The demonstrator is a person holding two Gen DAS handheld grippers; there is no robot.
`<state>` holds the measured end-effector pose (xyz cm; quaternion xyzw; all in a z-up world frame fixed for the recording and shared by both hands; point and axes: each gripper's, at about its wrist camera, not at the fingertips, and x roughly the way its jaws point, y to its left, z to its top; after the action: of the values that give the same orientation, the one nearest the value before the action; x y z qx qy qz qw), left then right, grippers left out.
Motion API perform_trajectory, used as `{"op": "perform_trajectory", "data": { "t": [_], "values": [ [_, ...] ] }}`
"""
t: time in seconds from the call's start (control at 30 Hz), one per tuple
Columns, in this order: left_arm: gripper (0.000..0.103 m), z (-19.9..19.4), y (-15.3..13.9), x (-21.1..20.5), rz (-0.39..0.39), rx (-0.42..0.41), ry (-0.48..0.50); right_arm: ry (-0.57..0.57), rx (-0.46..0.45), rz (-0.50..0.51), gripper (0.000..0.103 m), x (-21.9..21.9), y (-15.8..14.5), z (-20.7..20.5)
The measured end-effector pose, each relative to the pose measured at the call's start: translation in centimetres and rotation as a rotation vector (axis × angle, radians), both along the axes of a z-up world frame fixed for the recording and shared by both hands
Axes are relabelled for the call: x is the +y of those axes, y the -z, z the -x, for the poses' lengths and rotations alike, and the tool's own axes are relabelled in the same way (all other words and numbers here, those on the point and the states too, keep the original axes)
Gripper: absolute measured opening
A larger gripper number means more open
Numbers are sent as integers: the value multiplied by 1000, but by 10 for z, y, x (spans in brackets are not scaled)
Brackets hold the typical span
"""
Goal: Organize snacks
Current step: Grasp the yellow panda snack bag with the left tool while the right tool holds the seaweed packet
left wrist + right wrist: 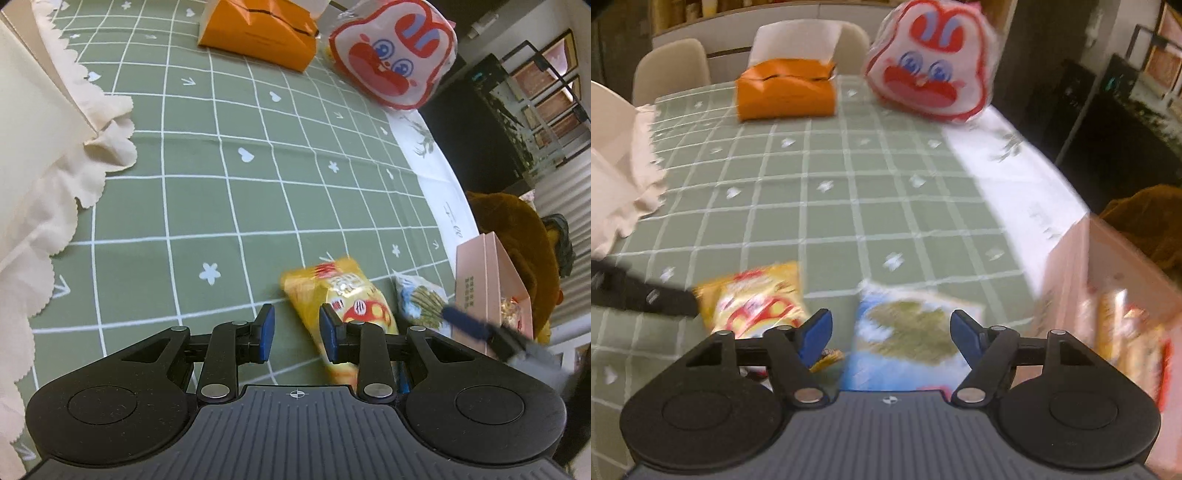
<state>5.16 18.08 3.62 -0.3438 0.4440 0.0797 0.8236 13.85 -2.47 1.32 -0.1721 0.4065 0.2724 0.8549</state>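
Note:
A yellow chip bag (pixel 343 306) lies on the green checked tablecloth (pixel 229 177), next to a blue-and-white snack bag (pixel 421 299). My left gripper (pixel 297 328) is open and empty, its right pad over the yellow bag's left side. My right gripper (pixel 890 334) is open and empty, low above the blue-and-white snack bag (pixel 905 332), with the yellow bag (pixel 757 299) to its left. A pink box (pixel 491 284) holding snack packets stands at the right; it also shows in the right wrist view (pixel 1115 295). The right gripper's finger (pixel 476 326) shows blurred in the left wrist view.
An orange pouch (pixel 786 92) and a red-and-white cartoon-face bag (pixel 931 70) sit at the far end of the table. A cream scalloped cloth (pixel 55 192) lies along the left edge. A brown cushion (pixel 517 236) is beyond the right edge. Chairs (pixel 809 40) stand behind.

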Motion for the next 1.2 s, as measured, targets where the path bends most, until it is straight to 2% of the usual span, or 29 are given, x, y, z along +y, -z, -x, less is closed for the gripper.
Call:
{"op": "perform_trajectory", "data": {
  "t": [0.1, 0.17, 0.27, 0.33, 0.5, 0.67, 0.77, 0.9, 1.1, 1.2],
  "values": [
    [31, -6, 3, 0, -10, -1, 12, -35, 90, -84, 71, -12, 1, 10],
    [31, -10, 3, -2, -16, -12, 26, -5, 74, -115, 72, -25, -3, 19],
    [31, -14, 1, -7, -37, -30, 72, 107, 13, -131, 83, -48, -6, 27],
    [31, -15, -1, -10, -46, -38, 104, 174, 1, -130, 84, -59, -2, 27],
    [31, -15, -6, -21, -63, -58, 219, 219, 90, -159, 84, -68, 15, 20],
    [32, -25, -2, -31, -67, -27, 274, 186, 99, -158, 84, -59, 19, 26],
    [32, -31, -6, -37, -108, -19, 284, 177, 60, -126, 84, -58, 17, 34],
    [32, -33, -9, -46, -194, -6, 314, 195, -38, -168, 84, -66, -1, 41],
    [32, -34, -12, -47, -221, -1, 321, 173, -28, -162, 84, -59, -2, 35],
    [32, -33, -12, -46, -224, 1, 323, 170, -11, -193, 84, -54, -2, 34]
  ]
}}
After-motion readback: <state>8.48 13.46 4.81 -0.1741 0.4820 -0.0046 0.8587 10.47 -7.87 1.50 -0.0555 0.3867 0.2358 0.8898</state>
